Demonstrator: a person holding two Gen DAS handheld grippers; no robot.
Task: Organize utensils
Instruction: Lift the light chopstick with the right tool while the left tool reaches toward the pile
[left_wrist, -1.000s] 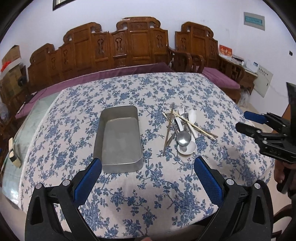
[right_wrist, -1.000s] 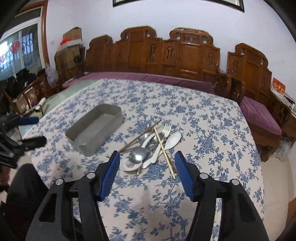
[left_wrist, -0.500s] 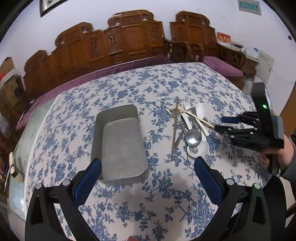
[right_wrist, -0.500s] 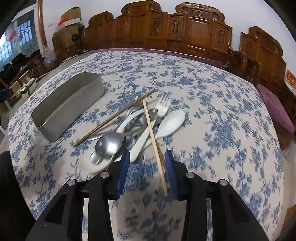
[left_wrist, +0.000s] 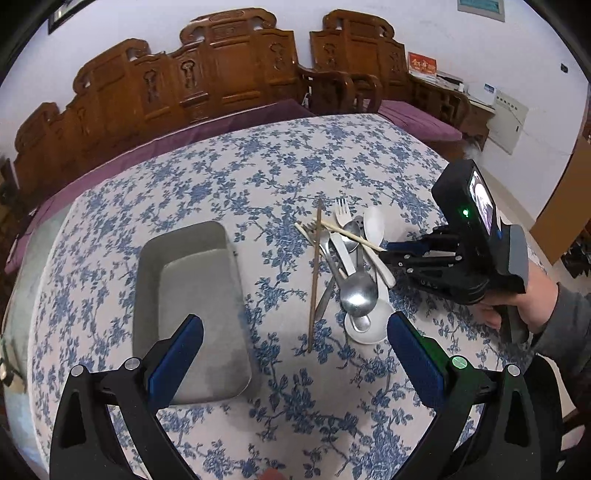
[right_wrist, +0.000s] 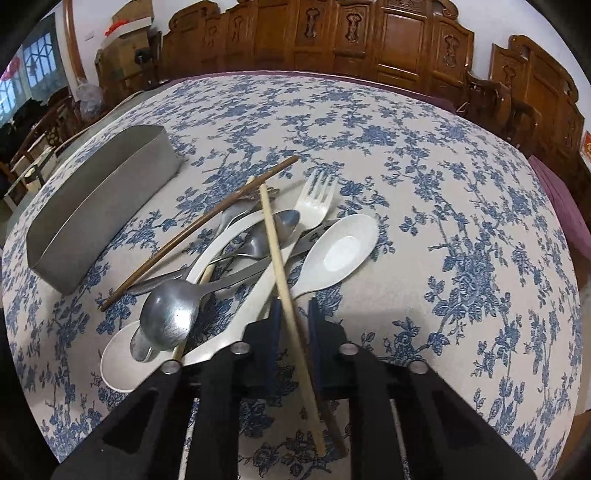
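Observation:
A heap of utensils lies on the flowered tablecloth: a metal spoon (right_wrist: 171, 314), a white soup spoon (right_wrist: 340, 251), a white fork (right_wrist: 317, 199), a dark chopstick (right_wrist: 199, 225) and a light chopstick (right_wrist: 275, 243). My right gripper (right_wrist: 293, 306) is down at the heap's near end. Its jaws are closing with the light chopstick between the pads, and a thin gap still shows on each side. From the left wrist view, the right gripper (left_wrist: 384, 253) meets the light chopstick (left_wrist: 343, 232) from the right. My left gripper (left_wrist: 295, 325) hangs open above the cloth, between the empty metal tray (left_wrist: 192, 295) and the heap.
The tray (right_wrist: 99, 206) stands left of the heap. A carved wooden bench (left_wrist: 221, 74) with purple cushions runs behind the table. A person's hand (left_wrist: 524, 306) in a grey sleeve holds the right gripper off the table's right edge.
The right gripper dropped to the heap and its jaws narrowed around the light chopstick. The left gripper moved lower and nearer the tray and heap, still wide open.

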